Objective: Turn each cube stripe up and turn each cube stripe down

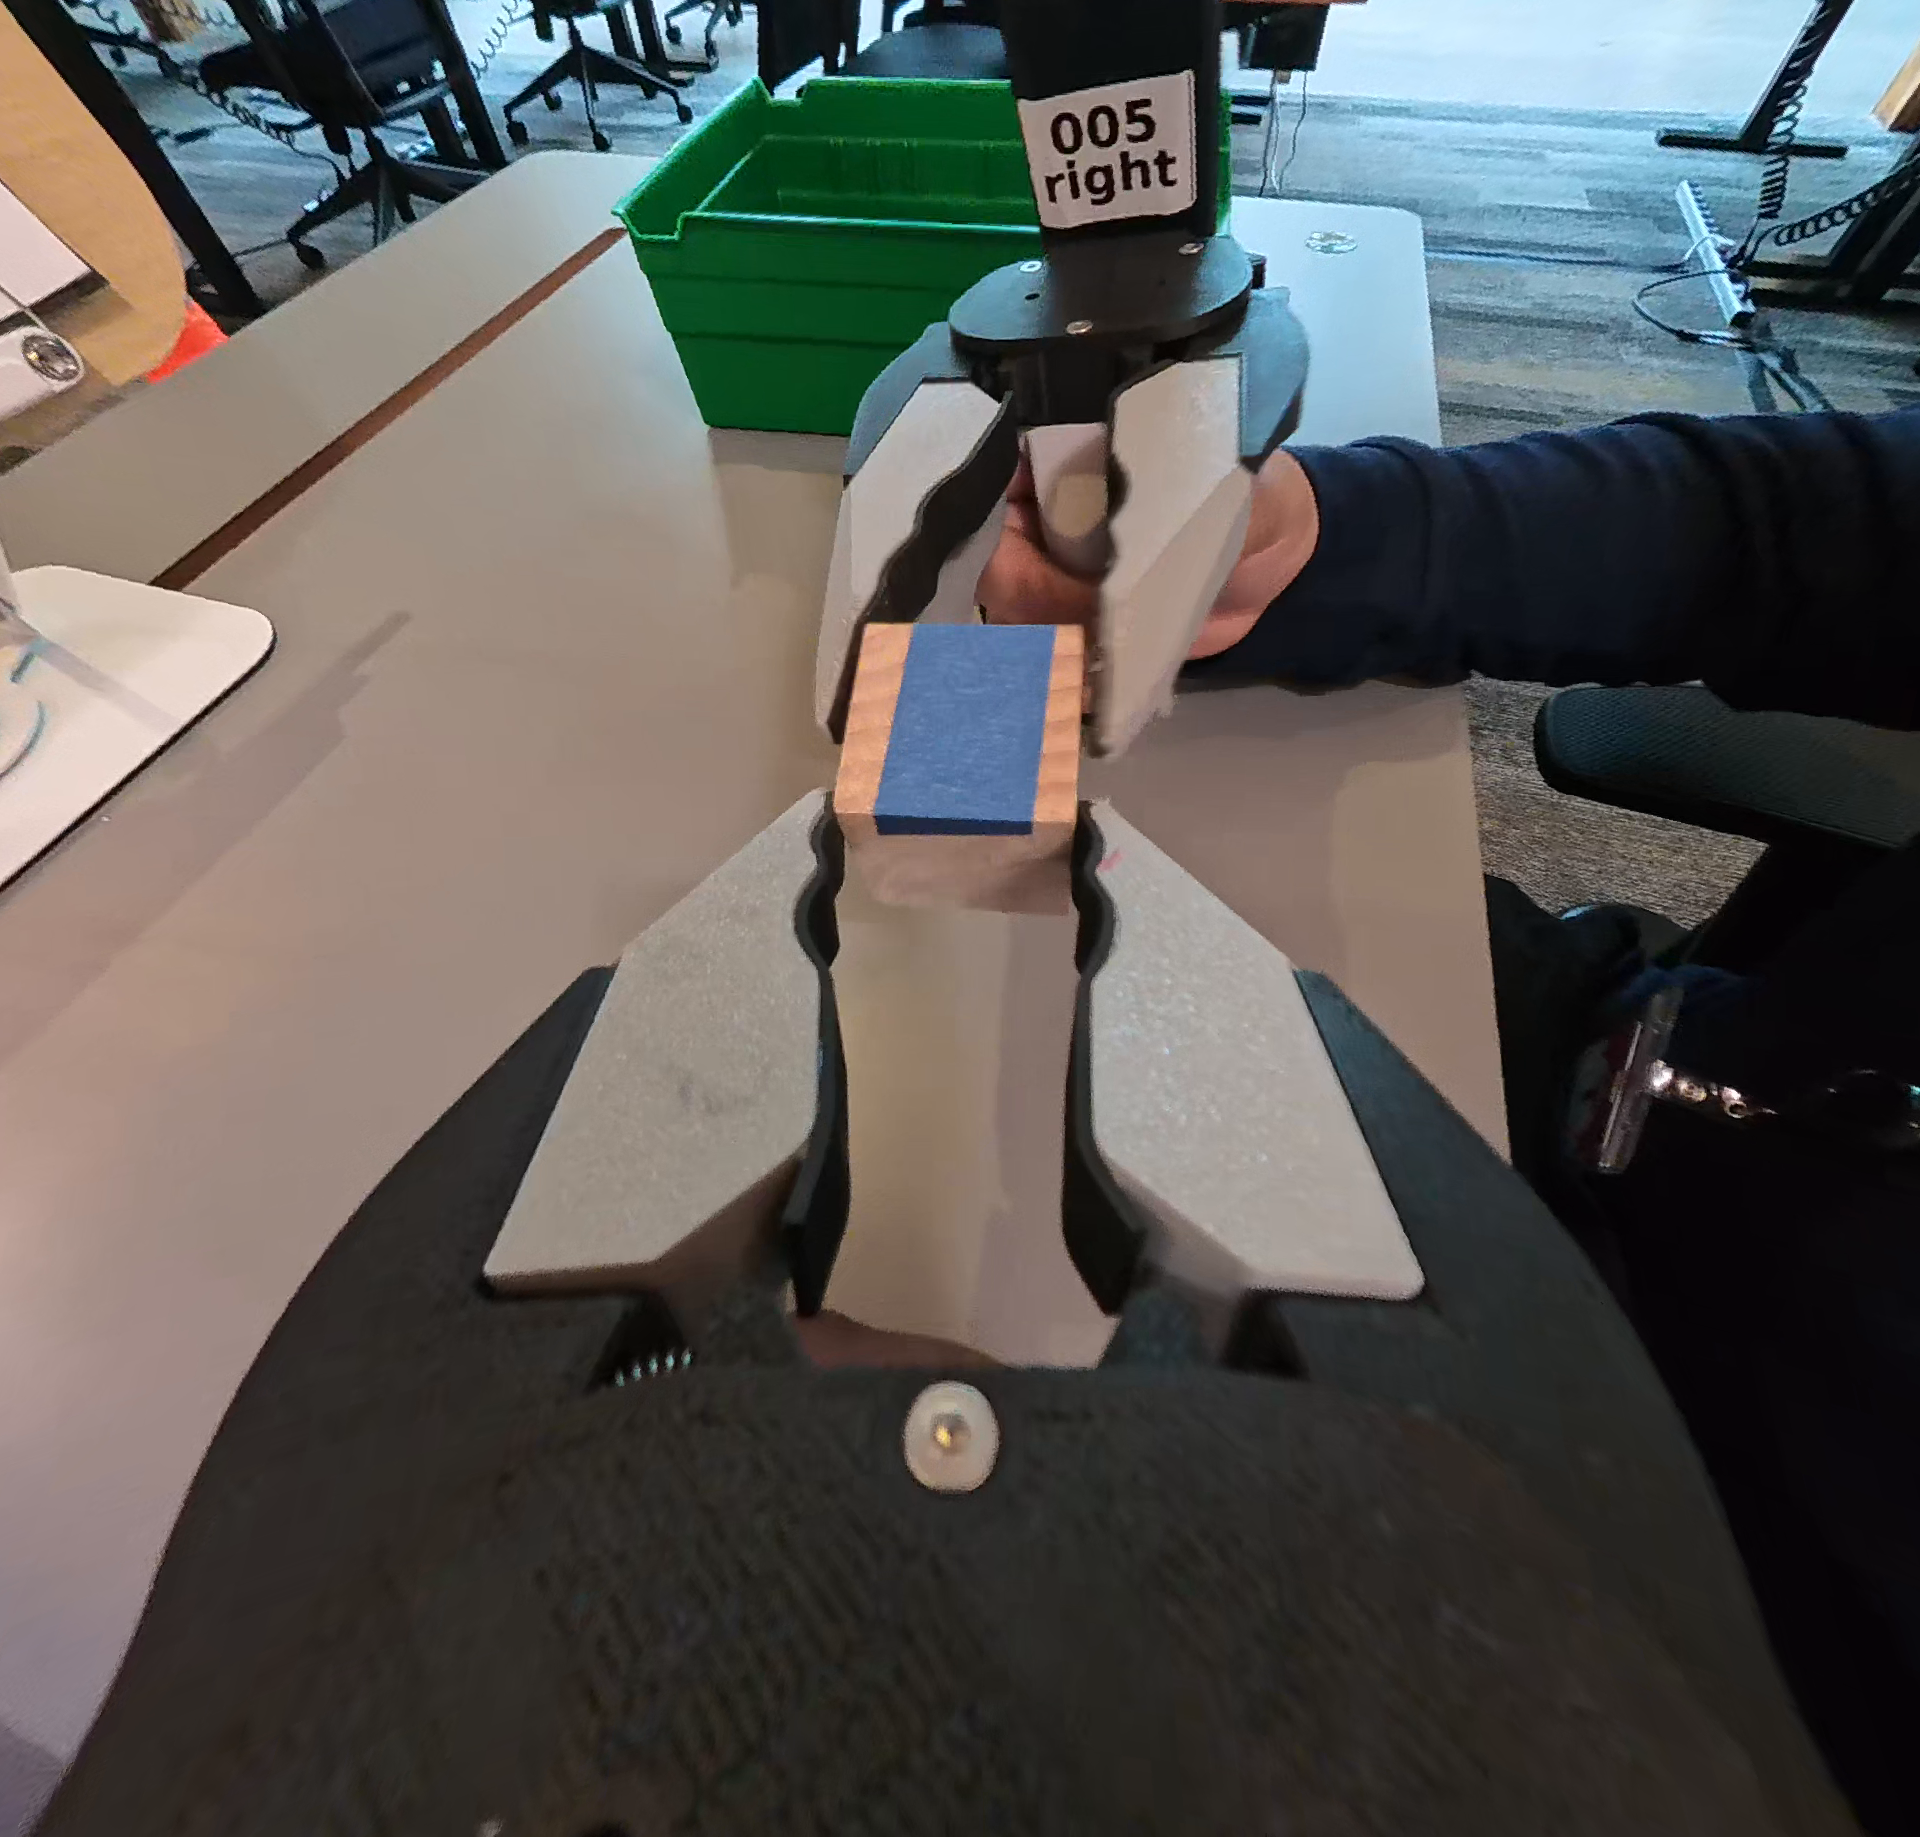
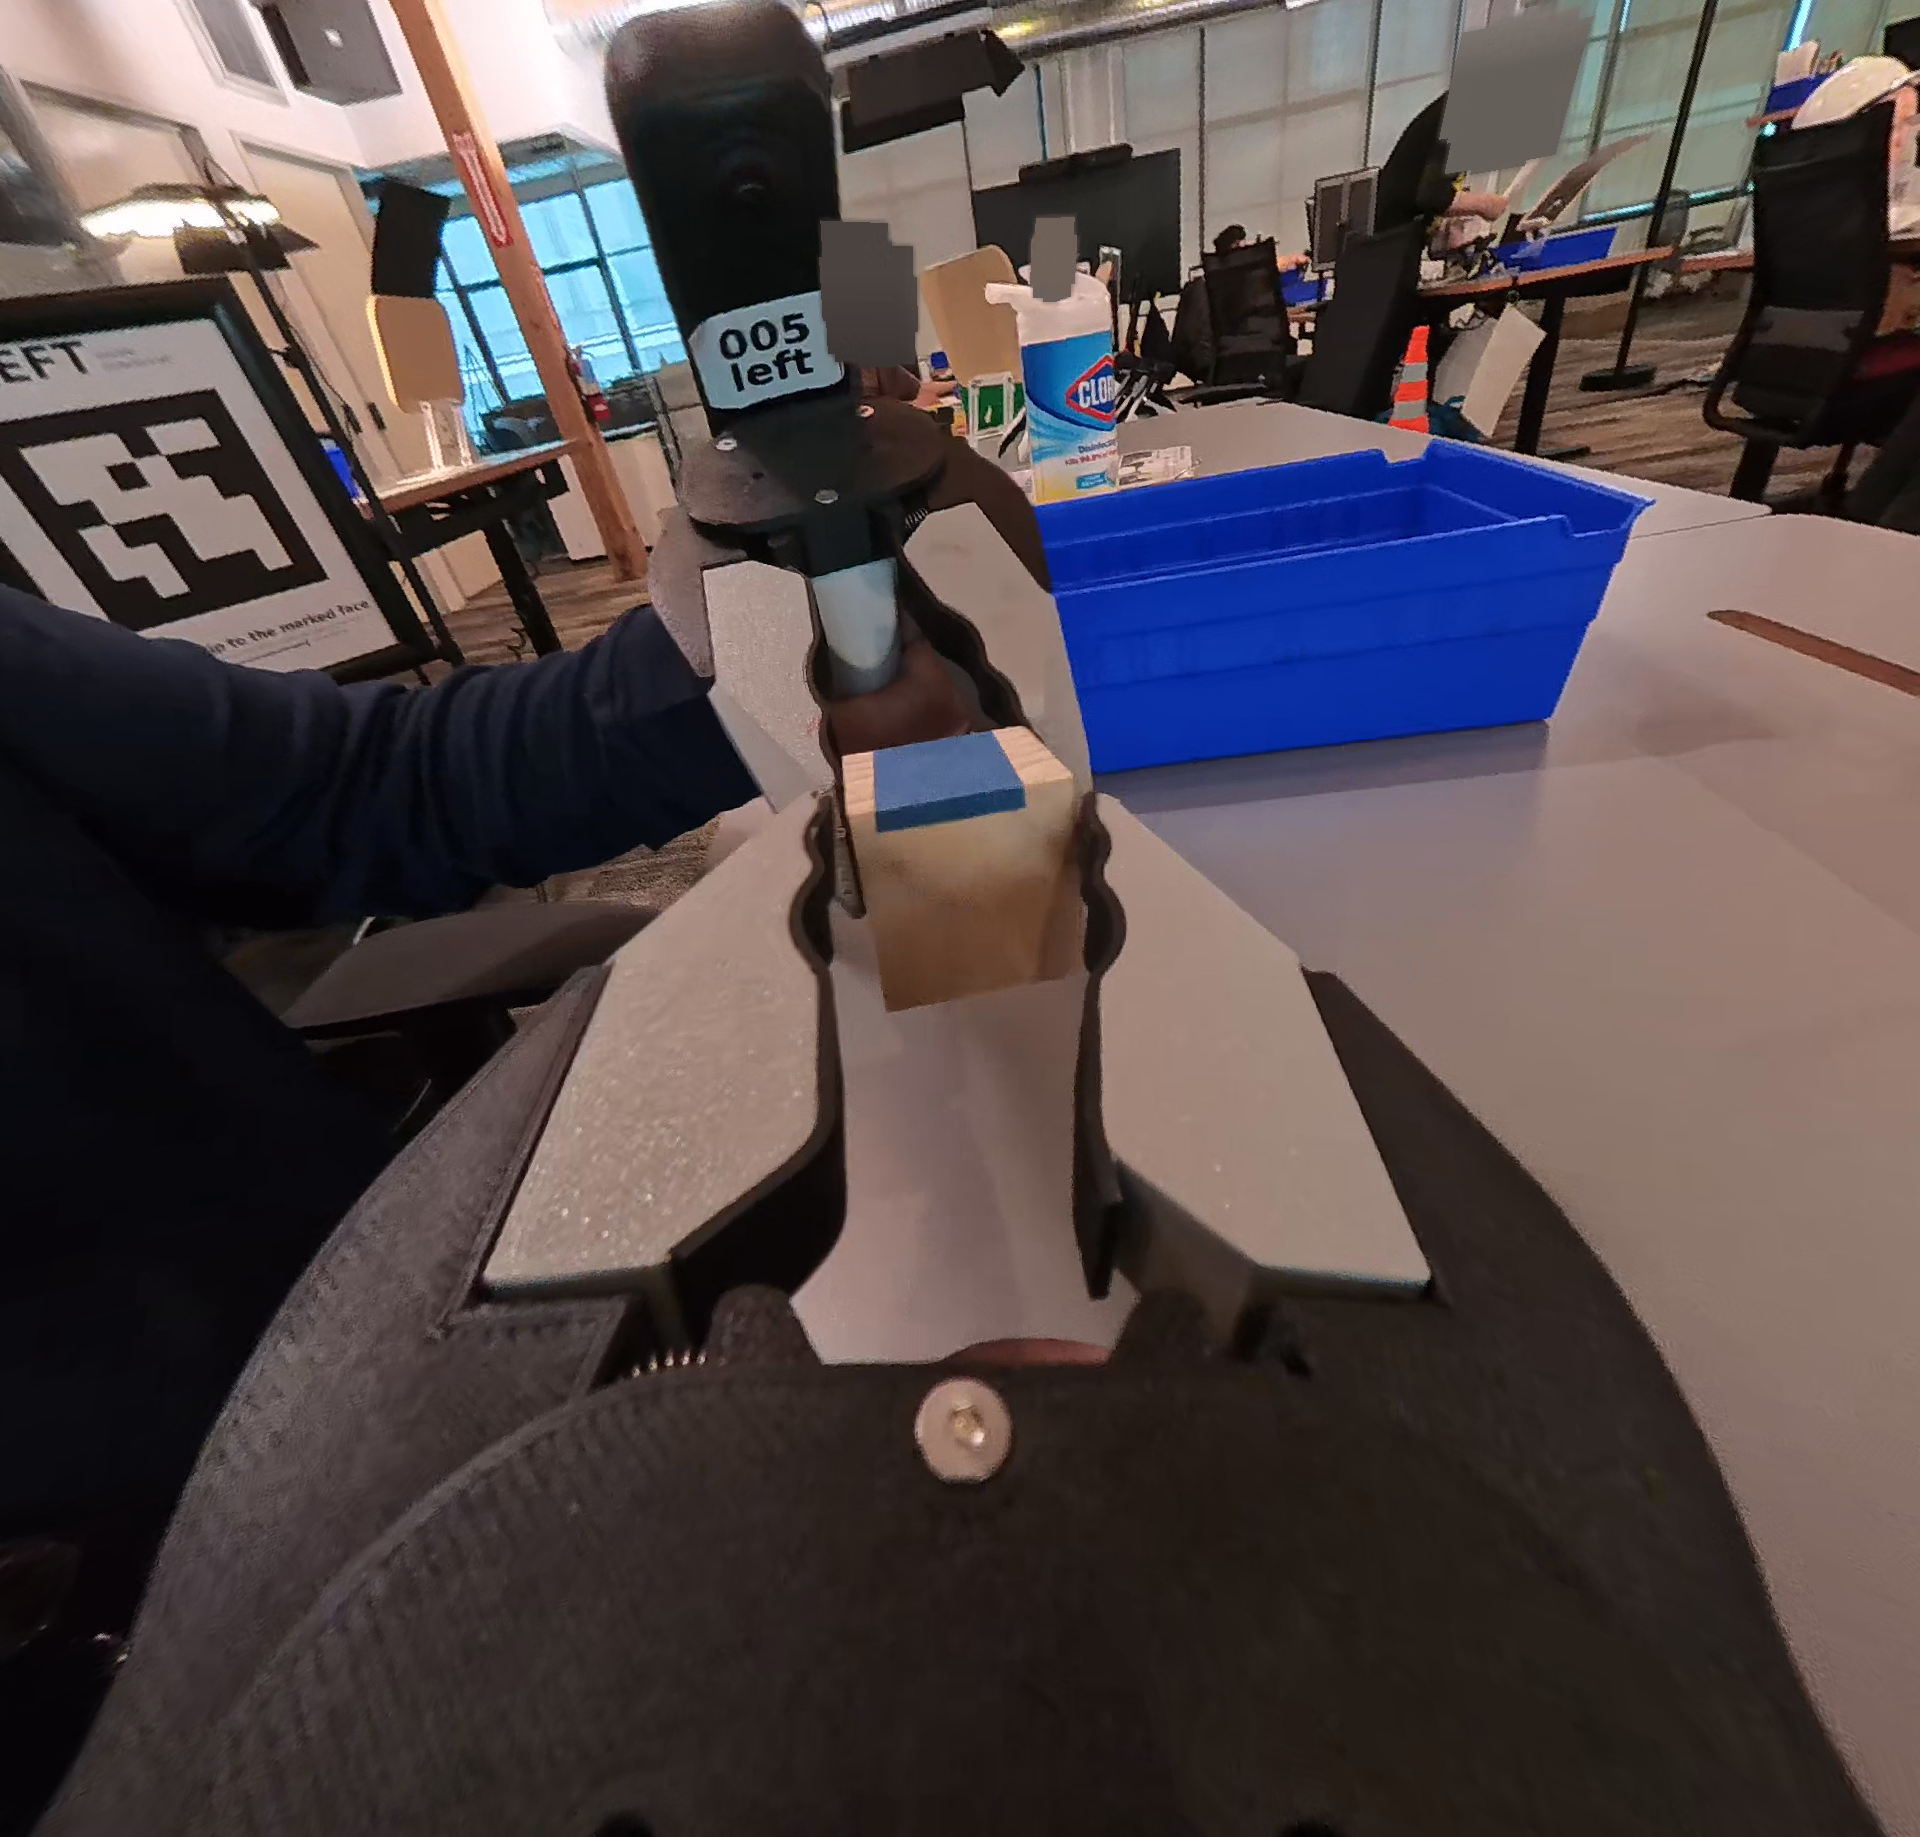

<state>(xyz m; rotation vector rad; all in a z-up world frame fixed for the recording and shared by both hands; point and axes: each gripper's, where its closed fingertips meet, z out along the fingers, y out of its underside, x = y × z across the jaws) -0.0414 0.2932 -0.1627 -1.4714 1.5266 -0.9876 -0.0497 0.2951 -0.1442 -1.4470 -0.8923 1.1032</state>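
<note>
Cube [image 1: 961,764], stripe up, btwn fingers of both grippers.

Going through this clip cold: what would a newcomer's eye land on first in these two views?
First, the wooden cube with its blue stripe facing up, held above the grey table between the left gripper and the right gripper, which meet it from opposite sides. Next come the two bright bins: a green bin beyond the cube in the left wrist view, a blue bin in the right wrist view.
</note>
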